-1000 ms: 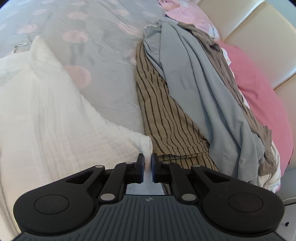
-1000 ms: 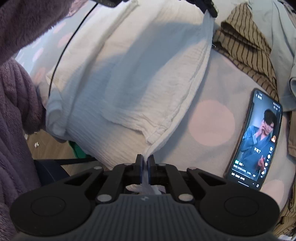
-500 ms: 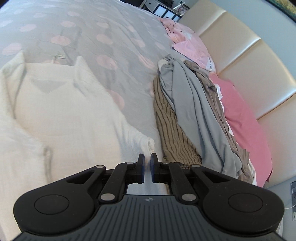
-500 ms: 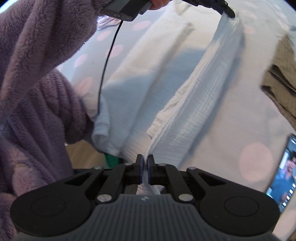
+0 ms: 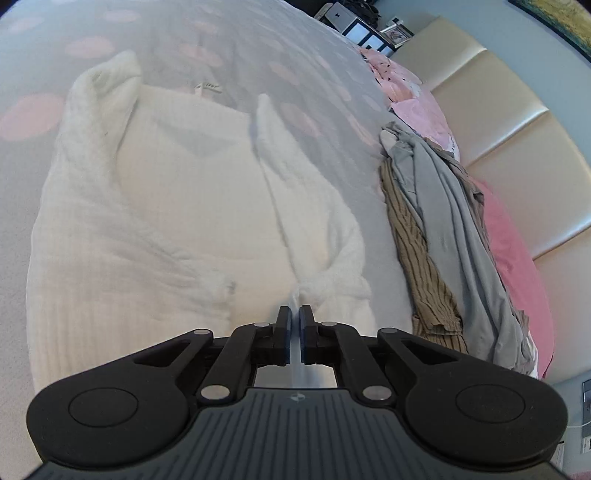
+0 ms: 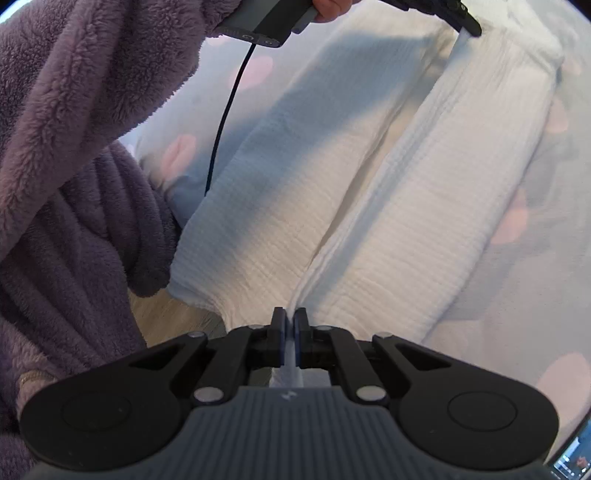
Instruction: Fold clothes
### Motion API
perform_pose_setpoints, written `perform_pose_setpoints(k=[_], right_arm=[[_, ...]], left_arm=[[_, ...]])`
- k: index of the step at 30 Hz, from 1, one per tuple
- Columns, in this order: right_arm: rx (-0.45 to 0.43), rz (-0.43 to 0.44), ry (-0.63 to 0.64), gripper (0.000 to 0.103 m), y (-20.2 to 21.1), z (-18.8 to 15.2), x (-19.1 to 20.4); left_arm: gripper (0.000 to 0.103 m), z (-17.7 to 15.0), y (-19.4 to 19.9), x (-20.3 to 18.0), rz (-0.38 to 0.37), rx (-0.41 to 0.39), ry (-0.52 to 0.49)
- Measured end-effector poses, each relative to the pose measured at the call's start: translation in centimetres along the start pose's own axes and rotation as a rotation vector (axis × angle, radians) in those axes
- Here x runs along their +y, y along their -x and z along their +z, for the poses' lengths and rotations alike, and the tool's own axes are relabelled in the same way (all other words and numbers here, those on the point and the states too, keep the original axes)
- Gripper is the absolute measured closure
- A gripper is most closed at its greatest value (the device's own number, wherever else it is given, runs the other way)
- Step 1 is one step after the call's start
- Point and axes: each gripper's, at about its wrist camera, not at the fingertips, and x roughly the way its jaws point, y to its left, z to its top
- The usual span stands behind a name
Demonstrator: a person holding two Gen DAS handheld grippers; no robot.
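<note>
A white crinkled garment (image 5: 177,221) lies spread on the bed, its collar at the far end. My left gripper (image 5: 294,314) is shut on the garment's right edge and holds it lifted over the body. My right gripper (image 6: 289,317) is shut on the same edge at the hem end of the garment (image 6: 424,229). The held strip stretches between both grippers as a raised fold. The left gripper also shows at the top of the right wrist view (image 6: 469,29).
A pile of grey and brown striped clothes (image 5: 443,229) lies on the right of the grey bedspread with pink dots (image 5: 258,48). A pink pillow (image 5: 513,258) rests by the cream headboard. My purple fleece sleeve (image 6: 74,129) fills the left. A phone (image 6: 572,458) lies at the lower right.
Both grippers have carried the garment's right edge up and leftward over its body. The clothes pile and phone have slid toward the right edge of the views.
</note>
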Motion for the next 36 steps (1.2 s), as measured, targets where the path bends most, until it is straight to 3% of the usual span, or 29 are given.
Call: perform_pose_setpoints(k=[8, 10, 12, 14, 19, 20, 21, 23, 24, 31, 36], right_arm=[[0.052, -0.001, 0.02, 0.097, -1.3, 0.5, 0.6], [0.055, -0.006, 0.018, 0.097, -1.3, 0.5, 0.6], [0.056, -0.012, 0.019, 0.096, -1.2, 0.4, 0.6], [0.051, -0.016, 0.013, 0.095, -1.3, 0.5, 0.8], [0.046, -0.048, 0.014, 0.093, -1.6, 0.6, 1.2], [0.046, -0.051, 0.013, 0.093, -1.5, 0.6, 1.2], [0.047, -0.053, 0.011, 0.093, -1.5, 0.5, 1.1], [0.048, -0.059, 0.006, 0.092, -1.4, 0.4, 0.9], [0.049, -0.062, 0.005, 0.092, -1.4, 0.3, 0.8], [0.047, -0.07, 0.0, 0.092, -1.4, -0.1, 0.3], [0.05, -0.072, 0.0, 0.092, -1.8, -0.3, 0.4]], left_arm=[[0.1, -0.1, -0.1, 2.1, -0.047, -0.016, 0.031], [0.088, 0.0, 0.3, 1.5, -0.059, -0.036, -0.009], [0.063, -0.1, 0.5, 0.8, -0.055, -0.056, -0.038], [0.059, -0.2, 0.3, 0.4, -0.058, -0.067, -0.044], [0.06, -0.6, -1.6, -0.4, -0.054, -0.032, -0.08], [0.067, -0.7, -2.0, -0.6, -0.053, -0.024, -0.094], [0.081, -0.9, -2.3, -0.7, -0.06, -0.016, -0.103], [0.094, -1.2, -2.6, -1.0, -0.071, -0.013, -0.119], [0.096, -1.3, -2.5, -1.2, -0.063, -0.025, -0.128], [0.097, -0.9, -0.1, -0.4, 0.044, -0.033, -0.114], [0.095, -1.7, -1.3, 0.5, 0.074, -0.021, -0.114]])
